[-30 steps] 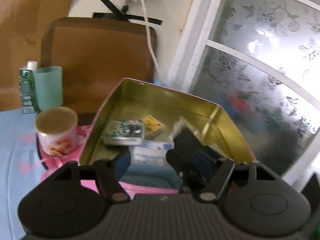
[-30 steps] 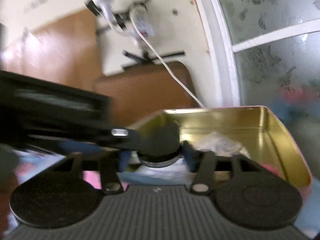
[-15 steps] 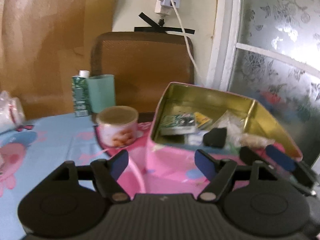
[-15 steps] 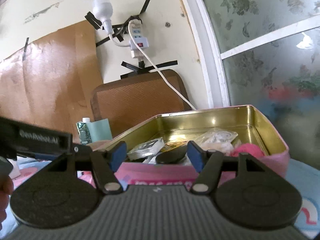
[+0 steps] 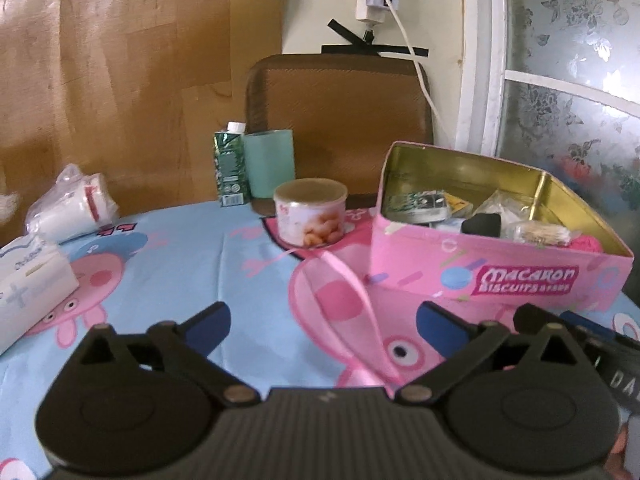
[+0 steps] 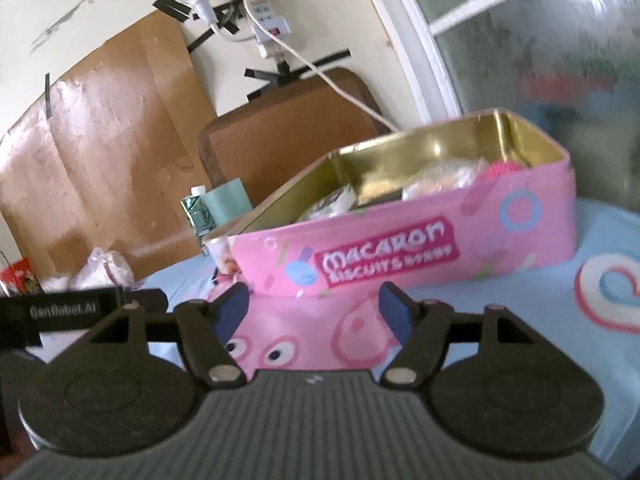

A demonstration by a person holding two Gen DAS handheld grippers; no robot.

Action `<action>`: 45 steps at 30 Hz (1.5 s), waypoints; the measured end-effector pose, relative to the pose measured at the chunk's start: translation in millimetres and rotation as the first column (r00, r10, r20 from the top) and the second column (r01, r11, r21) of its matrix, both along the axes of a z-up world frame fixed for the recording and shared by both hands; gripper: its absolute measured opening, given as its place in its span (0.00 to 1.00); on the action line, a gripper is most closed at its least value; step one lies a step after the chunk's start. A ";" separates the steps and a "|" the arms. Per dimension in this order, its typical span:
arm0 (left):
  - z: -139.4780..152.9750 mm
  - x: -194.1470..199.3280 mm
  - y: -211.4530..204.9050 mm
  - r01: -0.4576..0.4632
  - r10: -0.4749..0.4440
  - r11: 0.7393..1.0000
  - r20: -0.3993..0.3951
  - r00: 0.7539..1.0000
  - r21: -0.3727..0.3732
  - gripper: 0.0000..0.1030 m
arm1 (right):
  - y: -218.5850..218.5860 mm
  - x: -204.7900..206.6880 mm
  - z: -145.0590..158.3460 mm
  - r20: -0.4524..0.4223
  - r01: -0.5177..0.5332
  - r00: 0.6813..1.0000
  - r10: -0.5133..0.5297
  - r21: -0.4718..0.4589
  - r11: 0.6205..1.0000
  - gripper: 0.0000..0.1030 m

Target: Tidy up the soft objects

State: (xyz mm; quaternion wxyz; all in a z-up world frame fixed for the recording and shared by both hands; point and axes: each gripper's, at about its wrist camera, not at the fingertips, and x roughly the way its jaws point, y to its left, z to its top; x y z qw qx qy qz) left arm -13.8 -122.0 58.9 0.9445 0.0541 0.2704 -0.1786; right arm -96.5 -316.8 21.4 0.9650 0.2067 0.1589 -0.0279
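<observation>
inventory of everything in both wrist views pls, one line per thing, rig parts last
biscuit tin: 1, pink outside, gold inside, open, on the tablecloth at right
tin contents: several, mixed; a black item, a green-and-white packet, clear bags, something bright pink at the right end
snack can: 1, pink and white, left of the tin
cup: 1, pale green, behind the can
carton: 1, green with white cap, beside the cup
plastic-wrapped white bundle: 1, far left
tissue pack: 1, white, left edge
tablecloth: 1, blue with pink cartoon pigs
chair back: 1, brown, behind the table
power strip: 1, white, taped to the wall
left gripper: black with blue pads, jaws wide, empty
right gripper: same, open, empty
</observation>
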 end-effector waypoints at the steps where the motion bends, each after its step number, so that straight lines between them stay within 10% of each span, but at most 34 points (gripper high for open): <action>1: -0.4 -1.4 1.7 0.003 -0.003 1.000 -0.005 1.000 0.008 1.00 | 0.8 0.6 0.5 -0.010 -0.007 1.000 0.007 0.022 1.000 0.74; 45: -8.7 -16.8 11.3 -0.013 0.008 0.991 0.038 0.999 0.135 1.00 | 22.6 -5.2 0.4 -0.070 -0.027 0.997 0.032 0.070 0.997 0.79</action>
